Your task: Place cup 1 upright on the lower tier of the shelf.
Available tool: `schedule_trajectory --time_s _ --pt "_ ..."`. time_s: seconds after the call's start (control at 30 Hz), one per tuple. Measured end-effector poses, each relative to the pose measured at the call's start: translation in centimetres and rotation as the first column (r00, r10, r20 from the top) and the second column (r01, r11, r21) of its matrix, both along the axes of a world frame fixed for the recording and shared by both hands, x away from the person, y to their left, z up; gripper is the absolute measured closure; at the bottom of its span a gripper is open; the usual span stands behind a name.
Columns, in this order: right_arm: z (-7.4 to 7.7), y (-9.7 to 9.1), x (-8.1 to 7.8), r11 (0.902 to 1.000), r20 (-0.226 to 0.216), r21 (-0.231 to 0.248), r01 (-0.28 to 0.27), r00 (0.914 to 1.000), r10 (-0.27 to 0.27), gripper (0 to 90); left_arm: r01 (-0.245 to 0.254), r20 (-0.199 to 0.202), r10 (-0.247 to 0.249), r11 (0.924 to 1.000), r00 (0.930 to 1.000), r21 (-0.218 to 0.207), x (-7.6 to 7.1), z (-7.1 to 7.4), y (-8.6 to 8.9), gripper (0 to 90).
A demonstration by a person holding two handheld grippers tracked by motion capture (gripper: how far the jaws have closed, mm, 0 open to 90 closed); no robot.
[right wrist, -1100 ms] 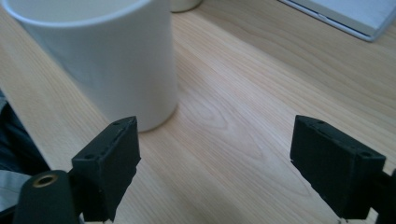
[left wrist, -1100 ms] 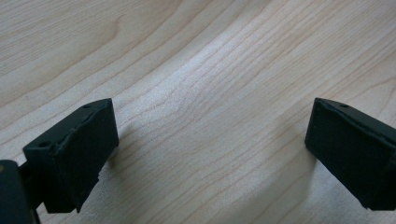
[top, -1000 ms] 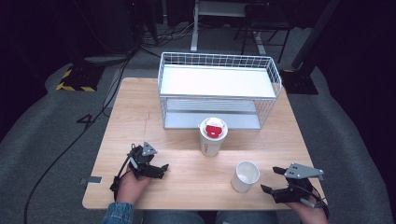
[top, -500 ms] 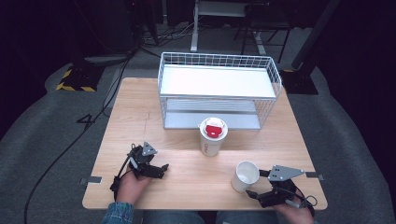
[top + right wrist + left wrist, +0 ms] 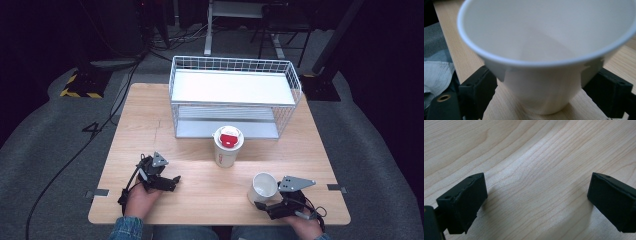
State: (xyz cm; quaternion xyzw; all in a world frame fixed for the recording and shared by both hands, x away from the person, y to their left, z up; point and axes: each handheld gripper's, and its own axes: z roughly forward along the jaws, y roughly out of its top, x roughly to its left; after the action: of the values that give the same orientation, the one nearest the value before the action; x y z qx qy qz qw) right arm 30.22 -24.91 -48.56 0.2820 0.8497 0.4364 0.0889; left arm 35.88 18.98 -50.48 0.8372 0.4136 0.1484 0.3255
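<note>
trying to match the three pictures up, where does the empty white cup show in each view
High view: the empty white cup stands low and right of centre, just ahead of the right hand-held gripper.
Left gripper view: bare wooden table between black jaws, no cup.
Right gripper view: the cup is close up, between the jaws.
Shared landmark: the light wood tabletop.
</note>
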Motion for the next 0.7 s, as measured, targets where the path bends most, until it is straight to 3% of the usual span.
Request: schedule_trajectory --time_s 0.2,0.43,0.7 --pt "-0.33 0.64 0.06 0.9994 0.043 0.031 0.015 0.9989 -0.017 14.8 0.001 -0.001 -0.001 1.0 1.0 0.0 0.0 0.01 0.01 3.2" --pt "-0.44 0.68 0.11 0.9979 0.064 0.045 0.047 0.9967 -0.05 16.2 0.002 -0.001 -0.002 1.0 1.0 0.0 0.02 0.0 0.02 3.2" --pt "-0.56 0.72 -0.12 0.9985 0.082 0.037 0.039 0.9958 -0.042 22.1 0.002 -0.001 -0.002 1.0 1.0 0.0 0.02 0.01 0.02 3.2"
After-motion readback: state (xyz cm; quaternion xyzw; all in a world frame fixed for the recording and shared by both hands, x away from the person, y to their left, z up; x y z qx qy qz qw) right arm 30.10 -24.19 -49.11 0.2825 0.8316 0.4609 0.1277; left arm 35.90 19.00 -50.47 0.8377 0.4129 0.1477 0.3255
